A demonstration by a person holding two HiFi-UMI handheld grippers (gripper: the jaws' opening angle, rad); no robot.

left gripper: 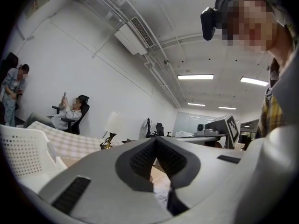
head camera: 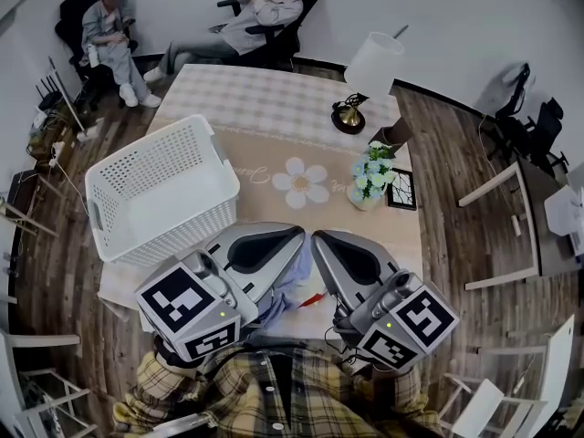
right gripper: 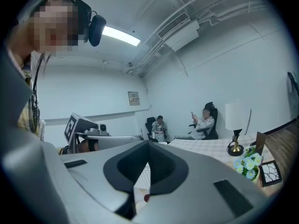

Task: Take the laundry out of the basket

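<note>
The white perforated laundry basket (head camera: 182, 240) stands on the left of the table, and I see nothing inside it. A light blue piece of laundry (head camera: 281, 292) lies at the table's near edge, beside something small and red (head camera: 313, 297). Above it my left gripper (head camera: 294, 235) and right gripper (head camera: 321, 240) sit side by side, tips almost touching, both shut with nothing at the tips. In the left gripper view the left gripper (left gripper: 155, 140) points up and across the room with its pads together. The right gripper (right gripper: 148, 143) looks the same in its own view.
A white-shaded lamp (head camera: 365, 80), a vase of flowers (head camera: 370, 176) and a small picture frame (head camera: 401, 190) stand on the table's right side. Two people sit in chairs (head camera: 265, 16) beyond the far end. White chair frames (head camera: 502, 235) stand on the floor at right.
</note>
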